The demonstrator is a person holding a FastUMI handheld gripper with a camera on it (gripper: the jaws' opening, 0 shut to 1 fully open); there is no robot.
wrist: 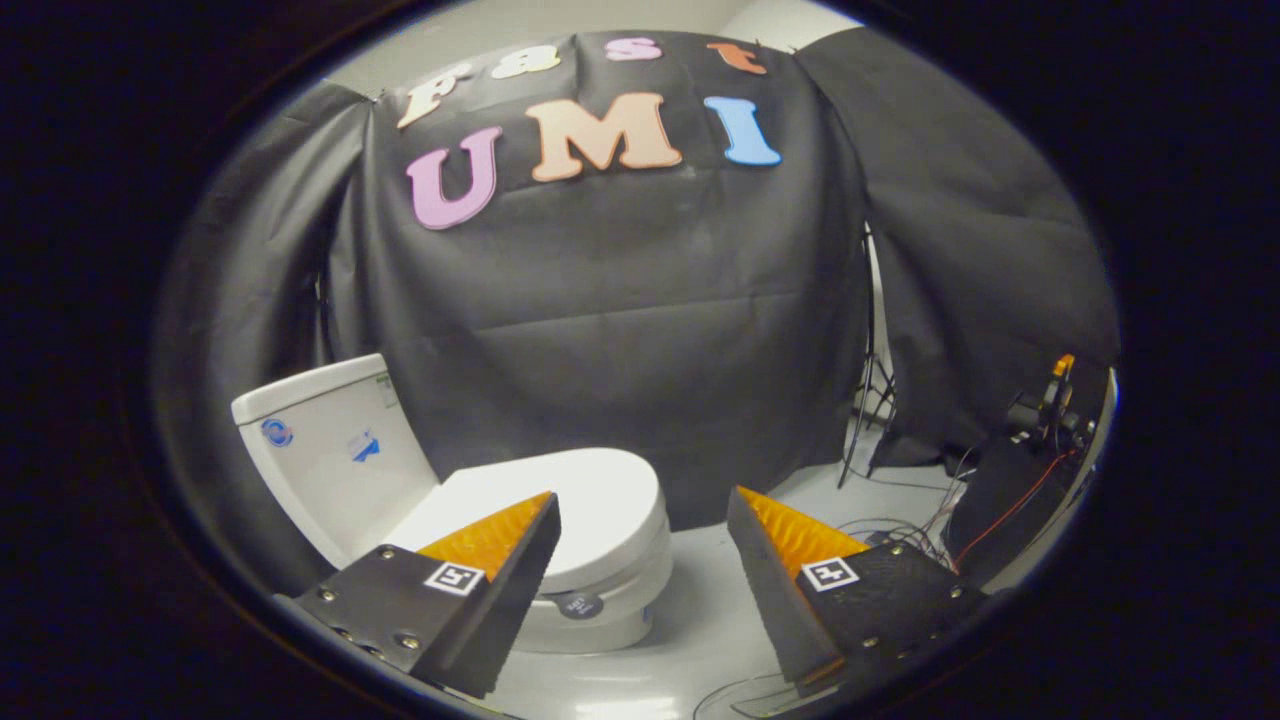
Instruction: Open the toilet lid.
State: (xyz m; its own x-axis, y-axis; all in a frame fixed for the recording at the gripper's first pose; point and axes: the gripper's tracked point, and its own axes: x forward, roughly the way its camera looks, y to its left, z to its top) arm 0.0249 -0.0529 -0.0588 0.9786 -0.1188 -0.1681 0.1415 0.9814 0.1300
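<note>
A white toilet stands on the pale floor, with its tank (pixel 325 450) set against the black cloth wall. Its white lid (pixel 590 505) lies flat and closed on the bowl (pixel 600 605). My gripper (pixel 645 495) hangs open with a wide gap and holds nothing. The left finger (pixel 495 560) overlaps the near side of the lid and hides part of the bowl. The rounded front of the lid sits in the gap just ahead of the fingers, nearer the left one. The right finger (pixel 790 560) is over bare floor, well apart from the toilet.
Black cloth wall (pixel 620 330) closes the space behind the toilet. A thin stand (pixel 870 390) rises at the cloth's right seam. Loose cables (pixel 910 535) and a dark piece of equipment (pixel 1010 490) with red wiring lie on the pale floor (pixel 700 600) beyond the right finger.
</note>
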